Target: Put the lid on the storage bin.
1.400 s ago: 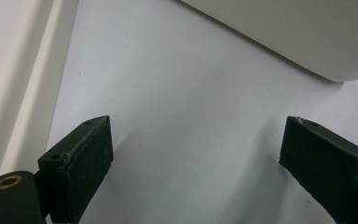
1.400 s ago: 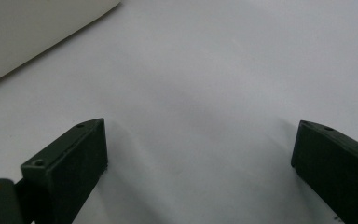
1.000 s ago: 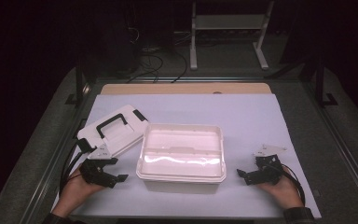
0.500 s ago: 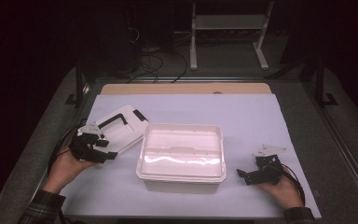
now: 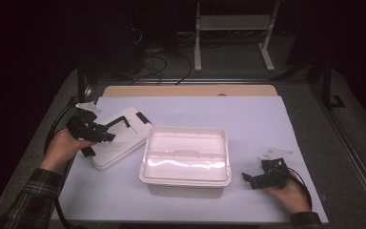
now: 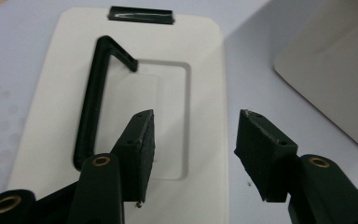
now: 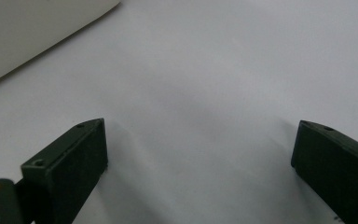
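A pale lilac sheet [image 5: 267, 124] covers the table, a strip of bare wooden tabletop [image 5: 190, 90] shows at its far edge, and a white metal stand [image 5: 231, 28] rises beyond.

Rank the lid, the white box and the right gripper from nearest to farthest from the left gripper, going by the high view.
1. Lid: directly beneath the left gripper, at the table's left.
2. White box: centre of the table, just beyond the lid's edge.
3. Right gripper: far side, resting on the sheet past the box.
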{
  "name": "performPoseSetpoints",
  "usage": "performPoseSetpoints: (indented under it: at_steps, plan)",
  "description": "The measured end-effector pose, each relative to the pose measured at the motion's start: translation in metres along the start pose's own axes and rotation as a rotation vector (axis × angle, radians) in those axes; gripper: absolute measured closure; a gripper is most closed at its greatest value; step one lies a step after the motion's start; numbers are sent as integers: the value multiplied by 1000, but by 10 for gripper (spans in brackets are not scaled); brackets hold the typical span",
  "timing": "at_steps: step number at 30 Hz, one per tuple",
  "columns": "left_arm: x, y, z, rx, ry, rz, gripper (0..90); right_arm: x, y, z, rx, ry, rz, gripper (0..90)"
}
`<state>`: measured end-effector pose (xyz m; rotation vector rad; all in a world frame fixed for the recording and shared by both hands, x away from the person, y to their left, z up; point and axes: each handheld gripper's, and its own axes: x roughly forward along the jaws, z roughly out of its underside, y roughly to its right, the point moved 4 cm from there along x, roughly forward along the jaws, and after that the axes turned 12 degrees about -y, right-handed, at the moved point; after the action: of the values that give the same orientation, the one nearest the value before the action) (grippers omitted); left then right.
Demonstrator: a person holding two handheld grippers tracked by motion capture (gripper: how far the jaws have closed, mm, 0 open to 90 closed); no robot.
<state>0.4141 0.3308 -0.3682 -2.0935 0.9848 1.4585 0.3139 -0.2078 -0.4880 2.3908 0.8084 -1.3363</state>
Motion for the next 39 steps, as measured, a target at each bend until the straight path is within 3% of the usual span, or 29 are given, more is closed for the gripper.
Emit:
performPoseSetpoints:
  at_steps: [6, 12, 17, 28, 39]
  plan:
    - [3, -18, -15, -16, -36, -2, 477, 0, 0, 0, 0, 0, 0, 30]
    - [11, -32, -33, -5, -90, -18, 496, 0, 0, 0, 0, 1, -1, 30]
    - [18, -47, -43, -20, -128, -5, 513, 0, 0, 0, 1, 1, 0, 30]
    - [43, -64, -43, -36, -222, 28, 551, 0, 0, 0, 0, 2, -1, 30]
    - [52, -67, -41, -27, -254, 50, 759, 0, 0, 0, 0, 2, -1, 30]
